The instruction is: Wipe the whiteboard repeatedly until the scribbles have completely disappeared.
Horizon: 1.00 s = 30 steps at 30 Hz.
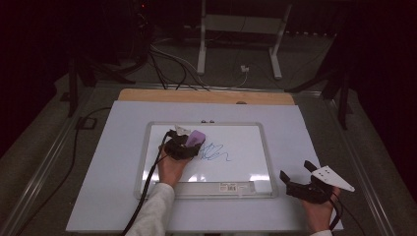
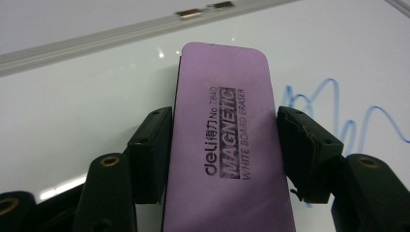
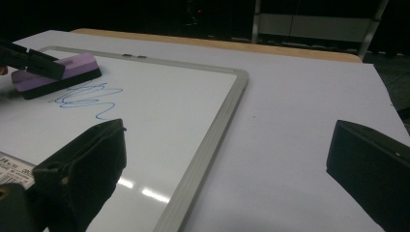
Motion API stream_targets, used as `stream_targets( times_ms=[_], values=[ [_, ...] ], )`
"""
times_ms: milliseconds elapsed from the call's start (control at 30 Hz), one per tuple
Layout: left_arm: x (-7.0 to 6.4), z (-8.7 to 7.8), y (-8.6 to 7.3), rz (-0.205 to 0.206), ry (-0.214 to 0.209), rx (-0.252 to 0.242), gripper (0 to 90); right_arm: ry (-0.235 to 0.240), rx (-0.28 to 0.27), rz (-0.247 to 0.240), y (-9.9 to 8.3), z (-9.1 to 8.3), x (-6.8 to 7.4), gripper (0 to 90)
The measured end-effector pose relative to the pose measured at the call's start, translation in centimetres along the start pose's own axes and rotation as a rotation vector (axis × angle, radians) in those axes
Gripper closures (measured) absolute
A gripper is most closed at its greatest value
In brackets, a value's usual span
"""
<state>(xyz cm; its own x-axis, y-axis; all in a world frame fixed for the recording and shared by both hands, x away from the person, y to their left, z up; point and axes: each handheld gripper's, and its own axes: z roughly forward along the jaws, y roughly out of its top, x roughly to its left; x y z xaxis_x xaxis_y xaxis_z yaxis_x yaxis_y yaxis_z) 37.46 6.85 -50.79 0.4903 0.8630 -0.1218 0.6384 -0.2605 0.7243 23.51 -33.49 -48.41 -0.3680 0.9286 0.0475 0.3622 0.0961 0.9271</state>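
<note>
eraser [image 1: 195, 138] on whiteboard [image 1: 246, 129], left of scribble [image 1: 214, 153], whiteboard on table [image 1: 113, 162]

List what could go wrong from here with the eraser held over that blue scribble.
1. The left tool clamps the purple eraser only by its narrow sides, so pressing down on the whiteboard could twist it loose.
2. The blue scribble lies right beside the eraser; a short stroke may leave part of it.
3. The right tool is open, off the board on the white table cover. Nothing steadies the board, so it might slide.
</note>
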Motion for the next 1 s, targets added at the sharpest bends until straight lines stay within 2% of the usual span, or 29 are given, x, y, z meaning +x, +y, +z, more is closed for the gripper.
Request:
stream_targets(
  times_ms=[100,167,433,533,600,733,900,1000],
  values=[
    [-0.7,0.1,0.0,0.023,-0.011,0.004,41.6,0.0,0.0,0.002,0.0,0.0,0.0,1.0],
    [-0.8,0.1,0.1,0.029,-0.01,0.007,41.6,0.0,0.0,0.002,0.0,0.0,0.0,1.0],
    [0.1,0.5,0.8,0.008,0.027,0.016,41.7,-0.001,0.0,0.004,0.0,0.0,-0.1,1.0],
    [0.4,0.7,0.9,-0.009,0.028,0.017,41.7,-0.002,-0.001,0.004,0.0,-0.1,-0.1,1.0],
    [0.3,0.6,0.9,-0.003,0.034,0.02,41.7,-0.002,-0.001,0.007,0.0,-0.1,-0.1,1.0],
    [-0.4,0.4,0.7,0.013,0.018,0.03,41.7,-0.001,-0.001,0.004,0.0,-0.1,-0.1,1.0],
    [-2.1,-0.2,-0.1,0.06,-0.02,0.034,41.7,-0.001,0.0,0.003,0.0,-0.1,-0.1,1.0],
    [-2.3,-0.4,-0.3,0.068,-0.027,0.036,41.7,-0.002,0.0,0.004,0.0,-0.1,-0.1,1.0]
  ],
)
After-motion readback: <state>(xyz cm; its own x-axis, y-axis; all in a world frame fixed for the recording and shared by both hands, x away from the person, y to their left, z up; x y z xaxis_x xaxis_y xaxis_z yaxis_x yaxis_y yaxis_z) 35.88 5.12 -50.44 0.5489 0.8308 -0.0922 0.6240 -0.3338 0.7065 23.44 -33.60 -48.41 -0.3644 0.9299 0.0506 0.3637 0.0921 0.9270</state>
